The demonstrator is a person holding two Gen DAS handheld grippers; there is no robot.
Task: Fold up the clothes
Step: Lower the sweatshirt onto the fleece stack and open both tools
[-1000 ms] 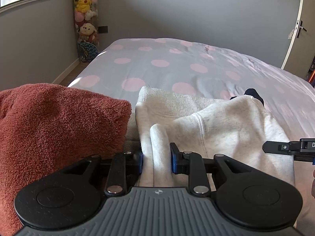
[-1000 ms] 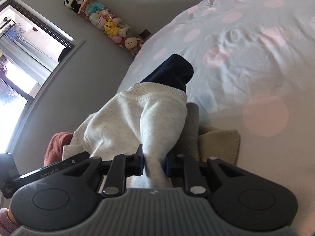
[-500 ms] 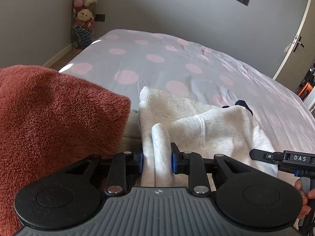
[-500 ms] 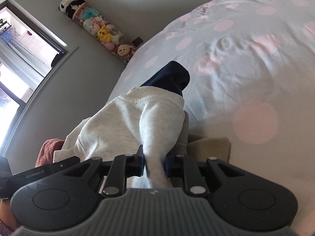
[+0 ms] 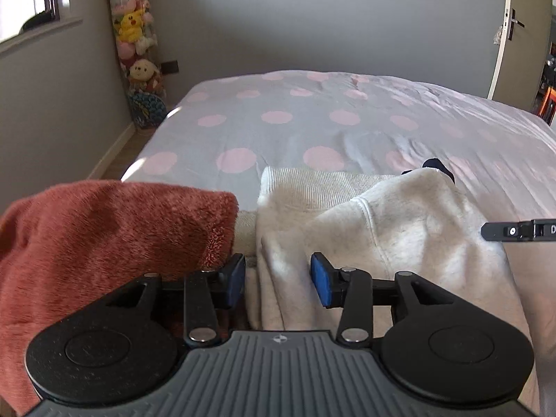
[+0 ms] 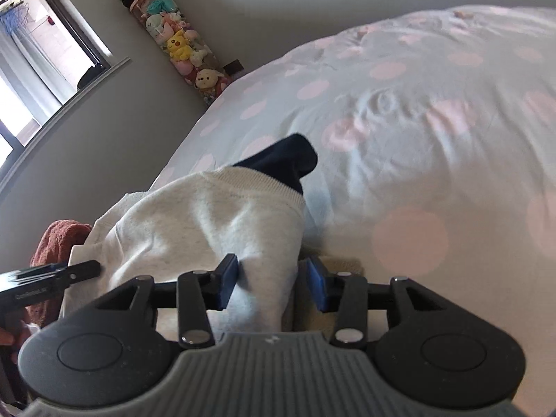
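A light grey sweatshirt (image 5: pixel 399 229) lies bunched on the near end of the bed, with a navy piece (image 6: pixel 288 160) poking out at its far end. In the left wrist view my left gripper (image 5: pixel 278 279) straddles a fold of the sweatshirt. Its jaws are opening, and both blue pads stand off the cloth. My right gripper (image 6: pixel 271 285) is over the sweatshirt's (image 6: pixel 208 222) other side, jaws also opening. The fold still lies between them, but the right pad is apart from it. Each gripper's tip shows in the other's view.
A rust-red fleece (image 5: pixel 104 236) lies heaped left of the sweatshirt, and a beige cloth (image 5: pixel 245 229) lies under both. The bed's grey cover with pink dots (image 5: pixel 347 121) stretches ahead. A column of plush toys (image 5: pixel 135 45) stands in the corner and a door (image 5: pixel 510 31) is far right.
Both grippers were shut on folds of the sweatshirt; now both have opened and the cloth has slumped lower between the pads. The left view has tipped up a little.
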